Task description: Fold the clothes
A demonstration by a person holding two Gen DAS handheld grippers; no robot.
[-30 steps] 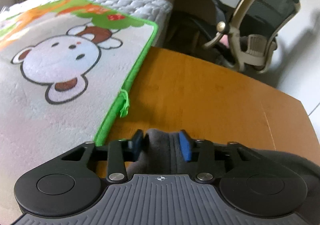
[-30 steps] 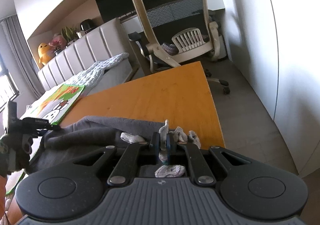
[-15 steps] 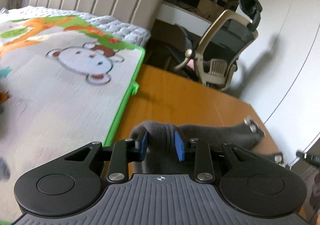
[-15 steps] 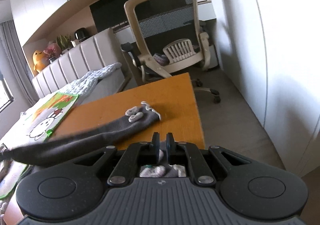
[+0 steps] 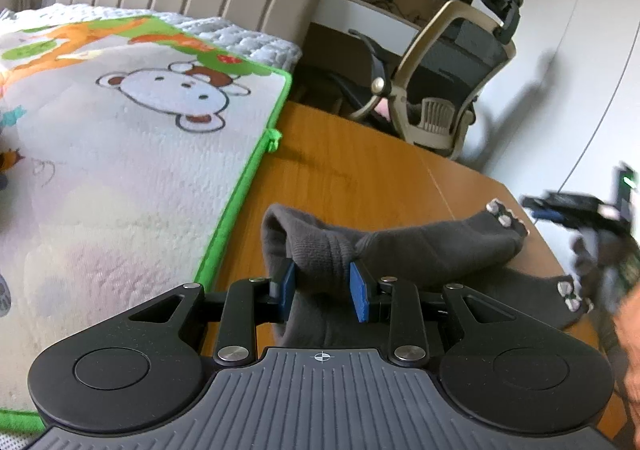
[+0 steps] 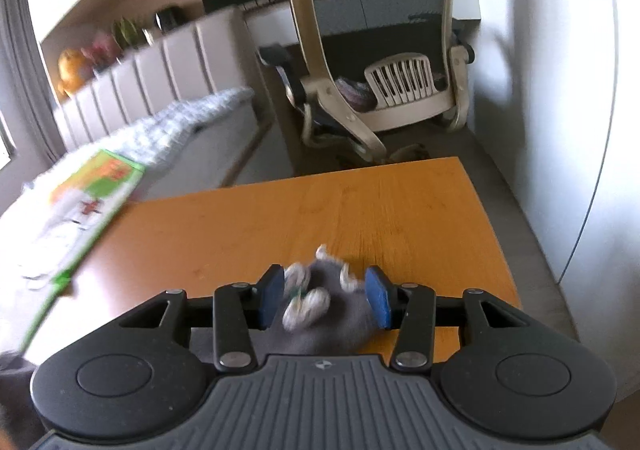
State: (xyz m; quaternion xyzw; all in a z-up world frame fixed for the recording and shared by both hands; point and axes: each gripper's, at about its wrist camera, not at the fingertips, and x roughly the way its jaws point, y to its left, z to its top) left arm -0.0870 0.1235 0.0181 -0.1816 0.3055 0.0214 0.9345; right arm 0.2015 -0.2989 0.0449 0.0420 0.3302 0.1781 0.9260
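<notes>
A pair of dark grey socks (image 5: pixel 420 246) with white paw marks on the toes lies across the orange table (image 5: pixel 360 170). My left gripper (image 5: pixel 322 284) is shut on the bunched cuff end, blue pads pressing the knit from both sides. In the right wrist view the toe end (image 6: pixel 320 306) lies on the table between the blue pads of my right gripper (image 6: pixel 326 292). Its jaws are opening and the pads stand off the fabric. The right gripper (image 5: pixel 576 206) shows blurred at the far right of the left wrist view.
A cartoon bear play mat (image 5: pixel 120 130) with a green border lies left of the table, on a padded bed. An office chair (image 6: pixel 380 50) stands beyond the table's far edge. A white wall runs along the right. A hand (image 5: pixel 632 314) shows at the right edge.
The left gripper drew back with the cuff, and the socks now stretch across the table. The right gripper swung in over the table, and its jaws, shut on the toe before, have parted.
</notes>
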